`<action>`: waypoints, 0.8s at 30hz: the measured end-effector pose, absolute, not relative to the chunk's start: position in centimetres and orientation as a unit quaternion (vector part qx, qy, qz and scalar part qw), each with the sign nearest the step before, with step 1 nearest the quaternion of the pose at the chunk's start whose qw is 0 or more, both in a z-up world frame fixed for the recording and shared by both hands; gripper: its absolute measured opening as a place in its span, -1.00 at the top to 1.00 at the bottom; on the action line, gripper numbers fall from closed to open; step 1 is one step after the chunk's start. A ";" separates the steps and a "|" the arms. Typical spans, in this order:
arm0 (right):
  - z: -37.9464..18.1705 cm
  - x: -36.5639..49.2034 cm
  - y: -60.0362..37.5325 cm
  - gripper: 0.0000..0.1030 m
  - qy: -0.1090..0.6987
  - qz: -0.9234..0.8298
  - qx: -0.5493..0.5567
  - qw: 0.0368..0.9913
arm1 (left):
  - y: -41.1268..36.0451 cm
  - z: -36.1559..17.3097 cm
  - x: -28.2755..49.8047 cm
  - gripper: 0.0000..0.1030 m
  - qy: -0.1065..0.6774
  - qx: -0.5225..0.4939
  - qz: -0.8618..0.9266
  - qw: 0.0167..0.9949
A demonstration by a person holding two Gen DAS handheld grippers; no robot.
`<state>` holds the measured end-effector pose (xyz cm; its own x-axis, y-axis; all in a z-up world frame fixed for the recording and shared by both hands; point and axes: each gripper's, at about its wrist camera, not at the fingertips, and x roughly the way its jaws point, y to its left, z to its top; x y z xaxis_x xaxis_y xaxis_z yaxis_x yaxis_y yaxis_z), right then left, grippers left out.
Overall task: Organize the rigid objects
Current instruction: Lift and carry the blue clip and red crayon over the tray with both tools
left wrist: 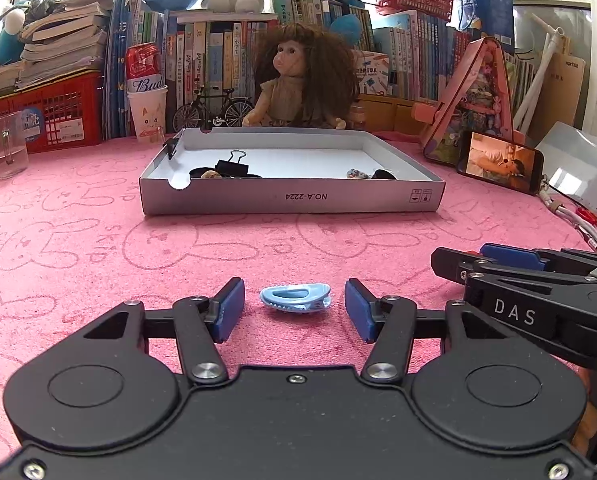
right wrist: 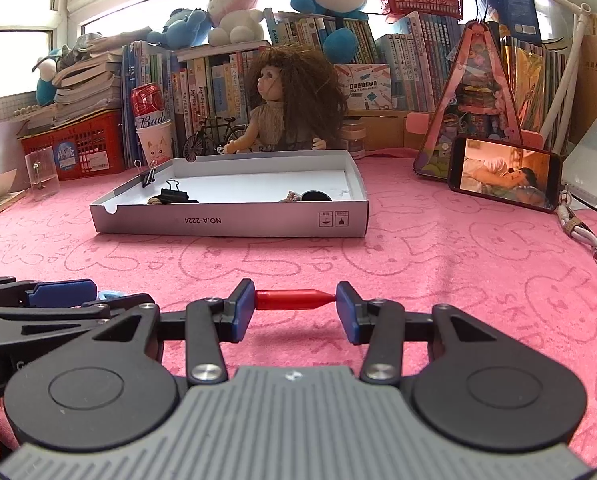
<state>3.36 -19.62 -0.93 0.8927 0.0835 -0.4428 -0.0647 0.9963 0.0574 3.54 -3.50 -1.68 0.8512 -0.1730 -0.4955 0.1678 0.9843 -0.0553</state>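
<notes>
Blue hair clip on pink cloth, between left gripper pads, gaps both sides, not gripped; box lid w/ binder clips at 12 o'clock. Right gripper clamps red pen cap end-to-end. Pick step; next, prob.: close left on clip, carry both to lid.

Clutter along the far edge of the pink cloth

At the far edge we see a doll seated before a row of books, a toy bicycle just left of it, 1 red can stacked in a paper cup, a red crate, a clear mug, and a phone propped toward the right edge.
</notes>
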 end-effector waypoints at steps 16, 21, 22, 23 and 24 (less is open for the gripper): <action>-1.2 3.2 -19.7 0.03 0.233 0.035 0.033 0.971 | -3.5 -1.9 3.5 0.28 0.250 0.016 -0.080 0.965; -1.2 3.3 -19.7 0.02 0.234 0.035 0.034 0.971 | -3.6 -1.8 3.4 0.29 0.248 0.016 -0.084 0.965; -1.2 3.3 -19.7 0.02 0.234 0.035 0.034 0.971 | -3.7 -1.7 3.3 0.29 0.247 0.016 -0.085 0.965; -1.2 3.3 -19.7 0.02 0.233 0.035 0.034 0.971 | -3.7 -1.6 3.3 0.29 0.246 0.016 -0.085 0.965; -1.2 3.3 -19.7 0.02 0.233 0.035 0.034 0.971 | -3.7 -1.6 3.3 0.29 0.244 0.017 -0.085 0.966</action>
<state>3.32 -19.70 -1.23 0.8890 0.0840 -0.4501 -0.0520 0.9952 0.0830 3.30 -3.66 -1.55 0.8661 -0.1565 -0.4747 0.1731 0.9849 -0.0089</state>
